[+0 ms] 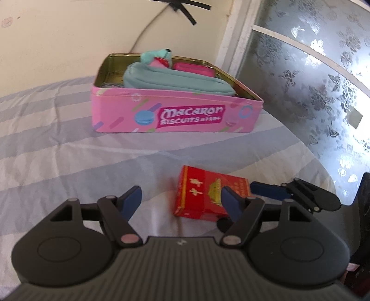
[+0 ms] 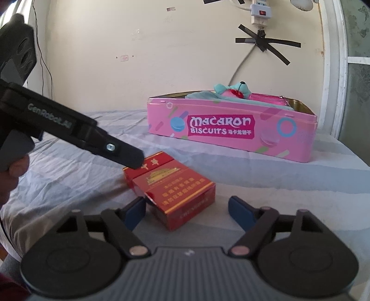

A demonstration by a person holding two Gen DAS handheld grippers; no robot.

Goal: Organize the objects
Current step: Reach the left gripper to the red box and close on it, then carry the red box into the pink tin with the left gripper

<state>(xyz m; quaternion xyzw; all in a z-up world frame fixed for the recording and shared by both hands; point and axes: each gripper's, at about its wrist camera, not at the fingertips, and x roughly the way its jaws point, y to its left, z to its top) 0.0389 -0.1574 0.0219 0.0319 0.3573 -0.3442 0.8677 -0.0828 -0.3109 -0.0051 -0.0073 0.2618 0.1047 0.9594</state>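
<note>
Left gripper (image 1: 180, 201): fingers spread wide, holding nothing, tip over the one red pack (image 2: 171, 187) lying on the striped bed sheet (image 1: 57, 150). Right gripper (image 2: 187, 208): fingers released, flanking the pack's near end. One pink tin (image 2: 231, 132) behind holds one teal pouch (image 1: 171, 78), one plush toy (image 1: 159, 56); power strip (image 2: 260, 10) shows in right view only

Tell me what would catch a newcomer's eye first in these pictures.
The bright pink biscuit tin at the back of the striped sheet, open, with a teal pouch and plush toy inside. Then the red cigarette pack lying nearer, both open grippers close beside it.
</note>
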